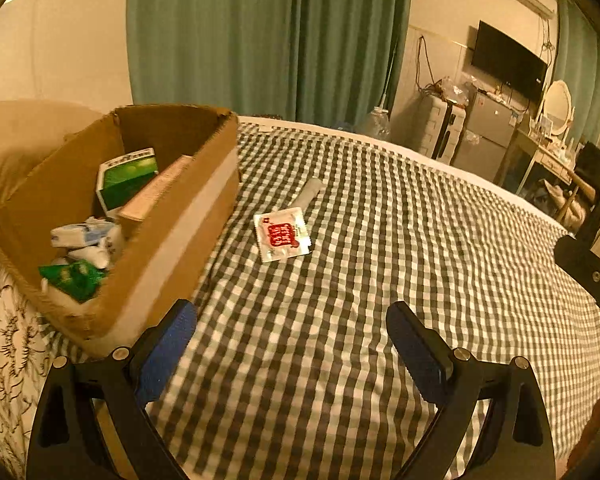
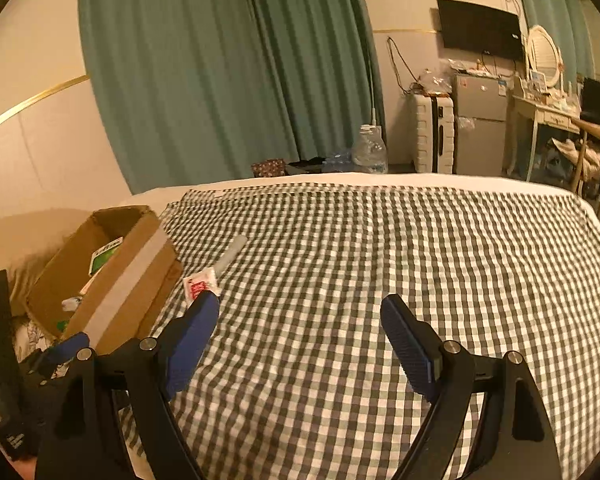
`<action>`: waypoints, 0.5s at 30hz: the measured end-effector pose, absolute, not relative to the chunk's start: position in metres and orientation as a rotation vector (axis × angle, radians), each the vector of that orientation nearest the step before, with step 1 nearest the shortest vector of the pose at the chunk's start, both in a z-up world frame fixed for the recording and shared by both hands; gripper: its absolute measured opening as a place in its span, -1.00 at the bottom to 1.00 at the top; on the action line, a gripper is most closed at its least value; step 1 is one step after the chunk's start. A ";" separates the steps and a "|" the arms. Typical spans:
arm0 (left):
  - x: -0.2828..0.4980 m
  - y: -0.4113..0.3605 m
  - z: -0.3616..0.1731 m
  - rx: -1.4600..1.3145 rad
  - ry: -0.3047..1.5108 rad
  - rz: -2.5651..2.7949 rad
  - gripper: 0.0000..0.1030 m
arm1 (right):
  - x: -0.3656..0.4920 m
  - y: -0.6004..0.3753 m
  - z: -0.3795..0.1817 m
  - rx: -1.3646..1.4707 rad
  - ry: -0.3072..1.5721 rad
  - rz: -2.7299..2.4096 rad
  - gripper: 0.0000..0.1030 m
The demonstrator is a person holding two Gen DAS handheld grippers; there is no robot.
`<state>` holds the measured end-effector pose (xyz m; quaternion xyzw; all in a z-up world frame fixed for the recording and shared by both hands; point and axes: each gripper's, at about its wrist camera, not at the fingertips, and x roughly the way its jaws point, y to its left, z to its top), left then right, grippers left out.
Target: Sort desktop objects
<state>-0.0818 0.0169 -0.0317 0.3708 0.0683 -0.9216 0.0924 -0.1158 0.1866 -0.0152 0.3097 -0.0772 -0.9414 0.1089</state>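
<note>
A white sachet with a red label (image 1: 283, 233) lies flat on the checked cloth (image 1: 340, 280), just right of a cardboard box (image 1: 172, 240). A grey tube (image 1: 308, 193) lies right behind it. The box holds a green-and-white carton (image 1: 126, 178) and several small packets. My left gripper (image 1: 292, 316) hovers open and empty, short of the sachet. In the right wrist view the sachet (image 2: 198, 286) peeks out behind the left finger of my right gripper (image 2: 300, 312), which is open and empty; the tube (image 2: 231, 256) and the box (image 2: 112, 276) lie to its left.
The cloth covers a bed with a white edge (image 2: 340, 178) at the far side. Beyond stand green curtains (image 2: 220, 72), a water bottle (image 2: 369, 152), a white suitcase (image 2: 434, 136), a small fridge (image 2: 480, 120) and a dressing table (image 2: 548, 116). The left gripper's body (image 2: 40, 380) shows low left.
</note>
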 end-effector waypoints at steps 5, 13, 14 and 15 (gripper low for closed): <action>-0.113 0.022 -0.057 1.082 0.192 -2.714 0.91 | -0.135 0.200 -0.042 0.989 -0.249 -2.770 0.63; -0.192 0.007 -0.105 1.082 0.232 -2.629 0.91 | -0.162 0.194 -0.078 1.101 -0.205 -2.739 0.63; -0.203 0.005 -0.109 1.074 0.234 -2.625 0.91 | -0.166 0.193 -0.082 1.116 -0.202 -2.731 0.63; -0.211 0.003 -0.112 1.067 0.234 -2.619 0.91 | -0.167 0.190 -0.085 1.126 -0.201 -2.726 0.63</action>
